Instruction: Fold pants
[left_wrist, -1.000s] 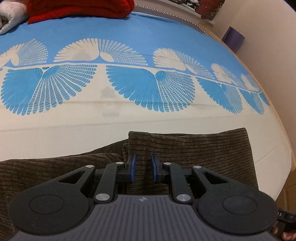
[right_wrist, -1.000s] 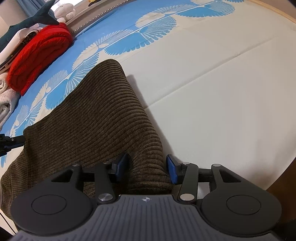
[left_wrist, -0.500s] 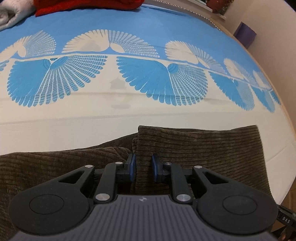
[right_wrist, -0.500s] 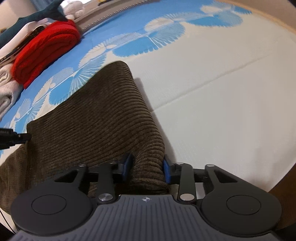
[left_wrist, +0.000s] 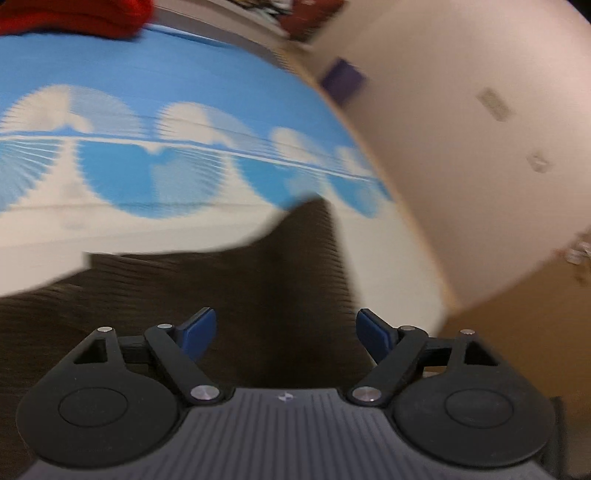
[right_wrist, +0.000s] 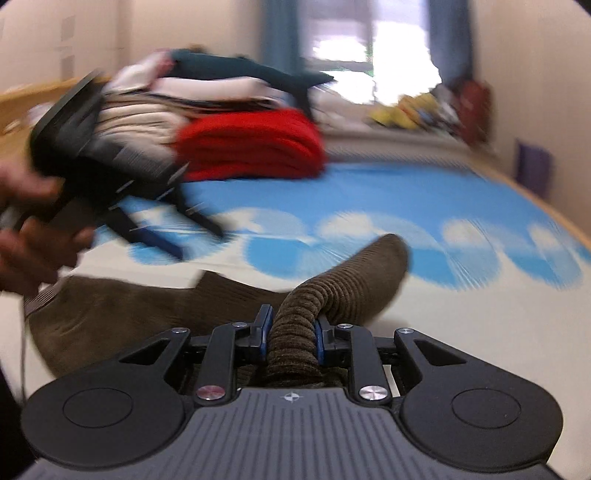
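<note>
Right tongs (right_wrist: 291, 334) pinching a rolled ridge of the brown corduroy pants (right_wrist: 147, 310), blue pads pressed into the cloth on both sides. Bunched tube of fabric running straight ahead from those tongs, rising to a rounded hump and then dropping onto the bed sheet (right_wrist: 461, 321); rest of the garment spread flat off to the left, toward the other hand. Left tongs (left_wrist: 286, 334) spread wide, nothing between them, pants lying directly beneath and ahead, one corner peaking forward. Seen from the right wrist, left tongs tilted up off the bed, clear of the cloth, much blurred. Long axis of the pants roughly left to right across both views; right tongs clearly the nearer, already holding. Count: one pair of pants, two tongs, one red folded blanket (right_wrist: 251, 144) far ahead, one pile of pale bedding beside it. Likely next: left tongs down for a fresh grip.
</note>
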